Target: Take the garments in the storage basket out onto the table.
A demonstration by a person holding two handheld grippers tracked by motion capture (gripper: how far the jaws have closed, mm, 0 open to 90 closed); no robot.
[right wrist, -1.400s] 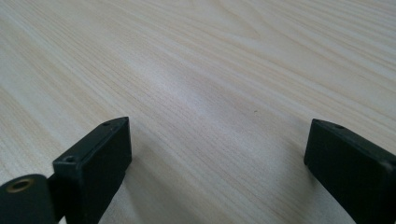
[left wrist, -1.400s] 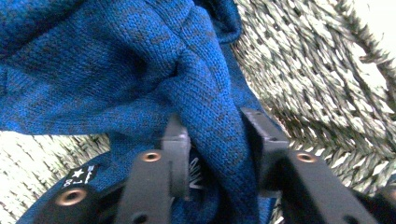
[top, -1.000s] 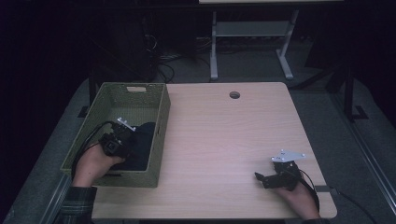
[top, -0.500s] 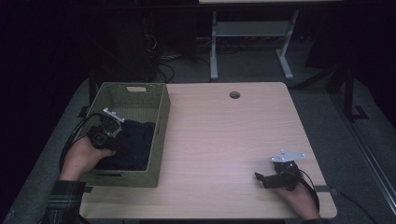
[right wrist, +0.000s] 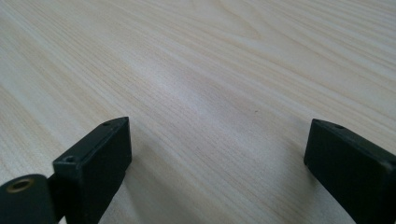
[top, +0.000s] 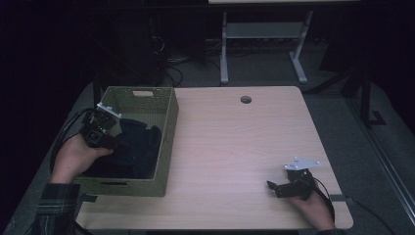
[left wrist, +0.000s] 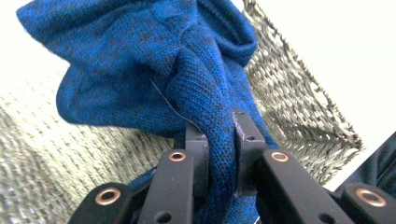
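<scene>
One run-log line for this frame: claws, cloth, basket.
left claw: shut on blue knit cloth | cloth: over woven basket | right claw: open, nothing between, low over table

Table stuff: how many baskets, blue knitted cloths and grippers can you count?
Baskets: 1, the green woven basket at the table's left edge.
Blue knitted cloths: 1, the cloth pinched by the left gripper.
Grippers: 2, that left one and the right gripper, open over bare table.
Total: 4
</scene>
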